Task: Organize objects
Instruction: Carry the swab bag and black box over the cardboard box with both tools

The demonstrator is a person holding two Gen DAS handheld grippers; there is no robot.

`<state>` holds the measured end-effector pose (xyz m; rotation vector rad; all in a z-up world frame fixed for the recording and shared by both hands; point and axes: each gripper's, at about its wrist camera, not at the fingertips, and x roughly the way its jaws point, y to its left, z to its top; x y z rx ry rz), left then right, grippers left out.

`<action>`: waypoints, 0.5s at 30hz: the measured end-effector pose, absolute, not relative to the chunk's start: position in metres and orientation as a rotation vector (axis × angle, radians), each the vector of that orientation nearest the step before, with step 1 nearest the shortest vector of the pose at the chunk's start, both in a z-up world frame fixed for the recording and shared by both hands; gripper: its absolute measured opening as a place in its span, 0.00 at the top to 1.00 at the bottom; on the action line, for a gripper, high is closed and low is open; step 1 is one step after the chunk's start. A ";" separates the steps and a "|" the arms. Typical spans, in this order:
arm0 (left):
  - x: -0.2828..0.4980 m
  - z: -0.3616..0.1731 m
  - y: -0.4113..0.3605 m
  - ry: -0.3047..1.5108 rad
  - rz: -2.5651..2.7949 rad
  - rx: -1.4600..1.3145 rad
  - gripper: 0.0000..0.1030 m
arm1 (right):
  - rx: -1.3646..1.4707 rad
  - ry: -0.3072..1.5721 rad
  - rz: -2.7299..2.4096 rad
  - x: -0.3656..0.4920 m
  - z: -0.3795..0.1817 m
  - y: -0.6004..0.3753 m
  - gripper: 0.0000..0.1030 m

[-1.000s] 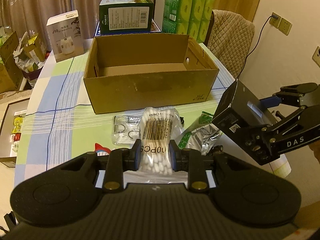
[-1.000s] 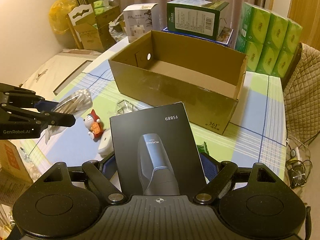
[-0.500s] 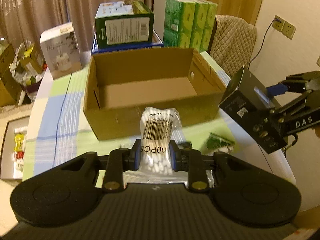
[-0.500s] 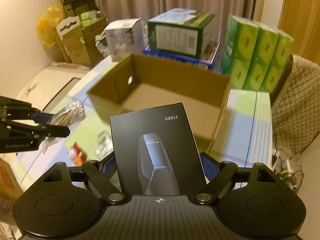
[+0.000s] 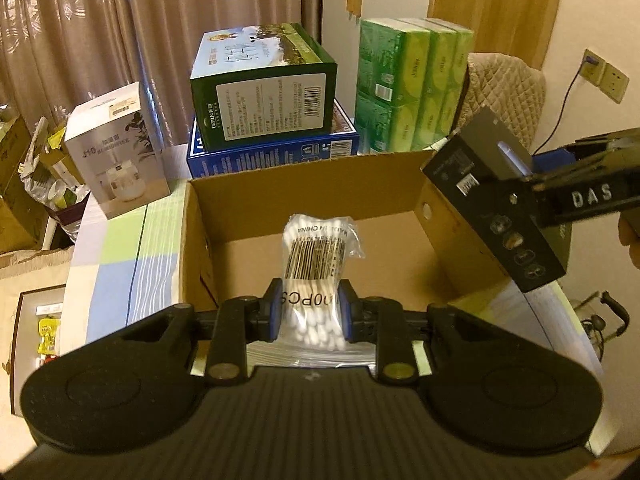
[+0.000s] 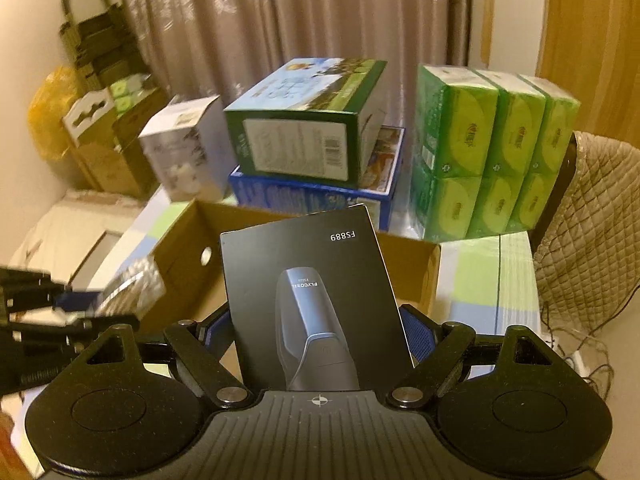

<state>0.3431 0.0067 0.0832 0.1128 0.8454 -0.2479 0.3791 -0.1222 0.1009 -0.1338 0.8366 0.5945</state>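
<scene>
Both grippers carried forward from surface clutter. Left gripper (image 5: 307,312) jaws clamp cotton swab bag (image 5: 318,256) over cardboard box (image 5: 320,184); right gripper (image 6: 320,336) jaws pinch black shaver box (image 6: 308,272) at box rim. Release into box likely next.

Cardboard box (image 5: 320,196) interior open above.

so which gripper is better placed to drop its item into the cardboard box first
Probably left: its gripper holds the cotton swab bag above the cardboard box opening; the black box sits over the right wall.
</scene>
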 end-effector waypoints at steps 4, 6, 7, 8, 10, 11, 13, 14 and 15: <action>0.365 0.069 0.005 0.855 -0.246 0.104 0.77 | -0.071 0.852 0.578 0.404 0.082 -0.121 0.21; 0.375 0.061 0.005 0.859 -0.242 0.100 0.77 | -0.056 0.863 0.573 0.415 0.071 -0.119 0.21; 0.379 0.057 0.005 0.861 -0.240 0.100 0.77 | -0.048 0.866 0.568 0.419 0.065 -0.118 0.21; 0.383 0.052 0.004 0.864 -0.236 0.102 0.77 | -0.041 0.869 0.563 0.424 0.059 -0.118 0.21; 0.390 0.044 0.003 0.866 -0.239 0.100 0.76 | -0.026 0.879 0.561 0.430 0.048 -0.117 0.21; 0.393 0.041 0.004 0.864 -0.244 0.089 0.75 | -0.024 0.885 0.561 0.434 0.044 -0.116 0.21; 0.399 0.034 0.005 0.858 -0.235 0.071 0.64 | -0.020 0.889 0.562 0.438 0.036 -0.115 0.21; 0.402 0.032 0.005 0.856 -0.226 0.069 0.61 | -0.017 0.894 0.563 0.439 0.033 -0.115 0.21; 0.404 0.030 0.005 0.857 -0.227 0.070 0.61 | -0.014 0.898 0.561 0.440 0.030 -0.115 0.21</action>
